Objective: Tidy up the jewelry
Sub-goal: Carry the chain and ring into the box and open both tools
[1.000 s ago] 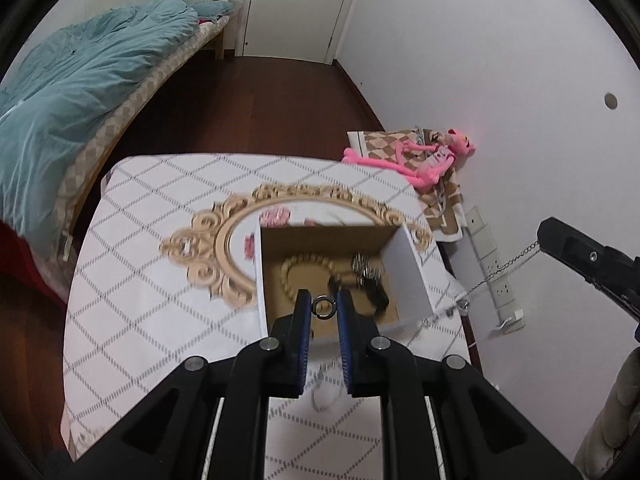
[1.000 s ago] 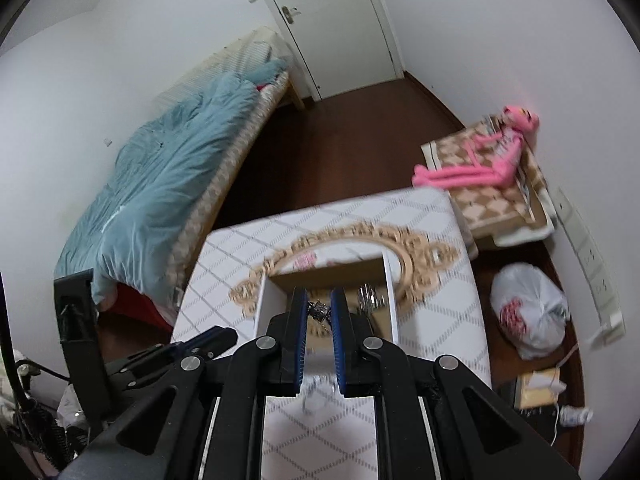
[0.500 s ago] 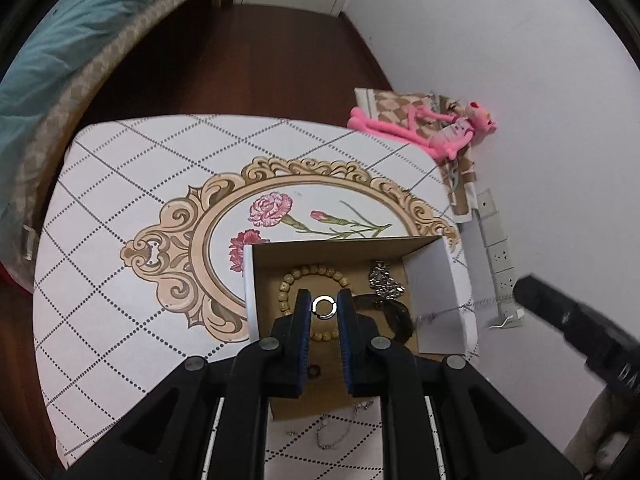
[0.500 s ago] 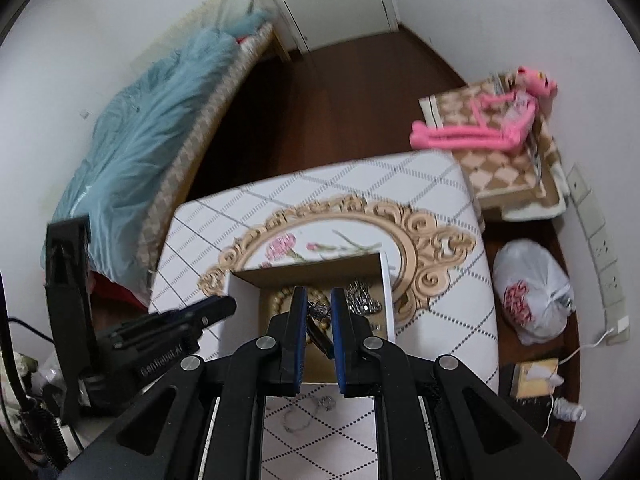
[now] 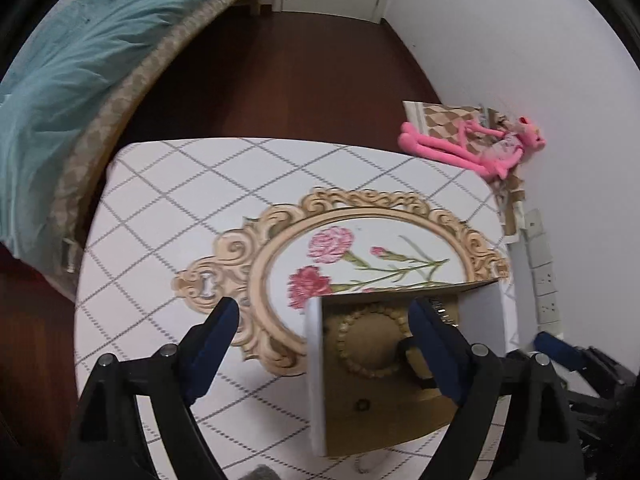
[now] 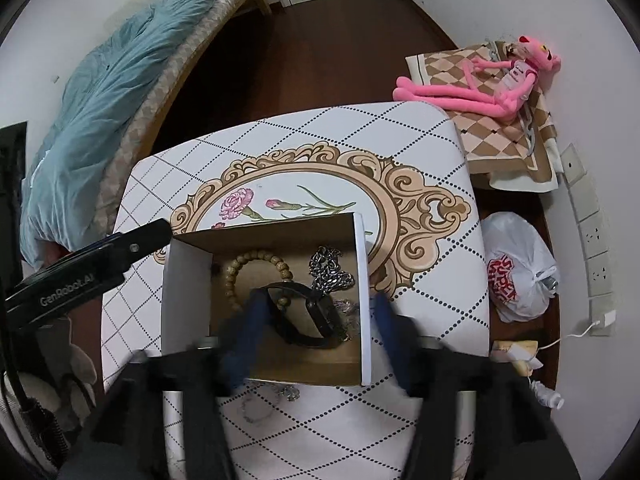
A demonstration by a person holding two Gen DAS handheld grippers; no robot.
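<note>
Both grippers, left point(image 5: 324, 320) and right point(image 6: 316, 312), have just been opening; jaws stand wide, gripping nothing, above the white-walled cardboard box point(image 6: 186, 300) holding a beaded wooden bracelet point(image 6: 256, 268) on the table's near side.

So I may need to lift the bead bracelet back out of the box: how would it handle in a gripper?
The bead bracelet is a loop of separate round beads, so it would likely sag and drape rather than hold shape. The beads look smooth, so pads may slip. The black band lies across it and might drag along.
</note>
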